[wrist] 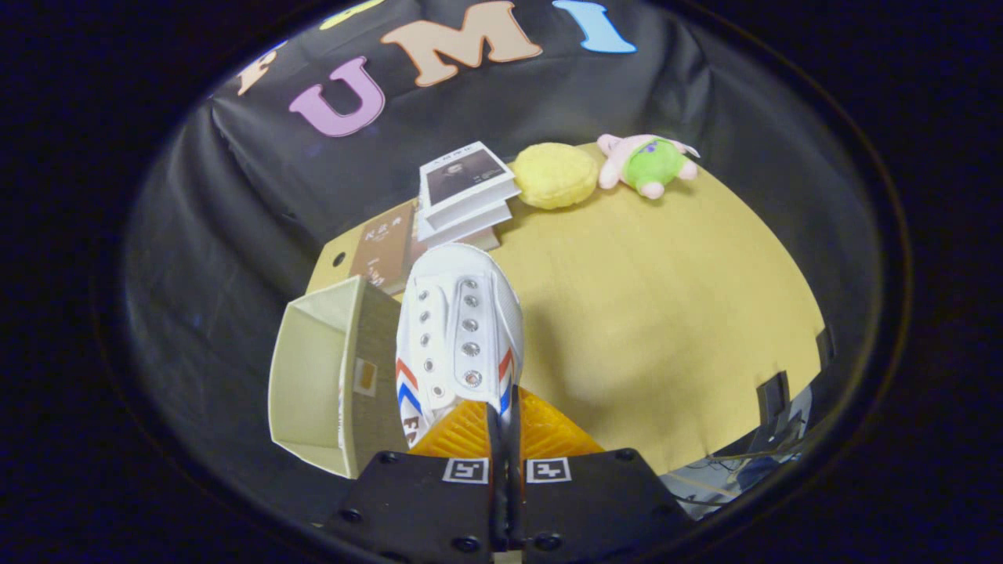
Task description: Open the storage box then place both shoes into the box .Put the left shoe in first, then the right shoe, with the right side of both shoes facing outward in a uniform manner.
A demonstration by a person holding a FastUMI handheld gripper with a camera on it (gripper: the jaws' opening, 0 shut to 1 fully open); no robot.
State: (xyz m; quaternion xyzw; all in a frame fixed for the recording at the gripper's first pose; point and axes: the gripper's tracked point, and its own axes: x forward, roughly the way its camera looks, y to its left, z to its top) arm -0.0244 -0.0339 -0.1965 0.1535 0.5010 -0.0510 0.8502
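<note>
1. The gripper [505,427] had its fingers drawn close together, clamped on the heel end of a white shoe [458,329], which hung above the table [666,313] with its toe pointing away toward the far side.
2. The storage box [329,376] stood just to the left of the shoe, already open, its pale inside visible (something with a red and blue stripe seemed to sit inside at the near edge, though I could not tell whether it was the other shoe).
3. To do this step well, I judged the shoe needed carrying left over the opening, kept level so that the toe would not catch the box wall.
4. The grip looked thin, only a pinch of the heel collar, so a slow, steady move seemed wise; a swing could twist the shoe out of line.
5. Its right side should have ended up facing outward, matching its partner.
6. The stacked books [462,196], yellow cushion [555,175] and plush toy [646,163] lay well beyond, at the far edge, clear of the path.
</note>
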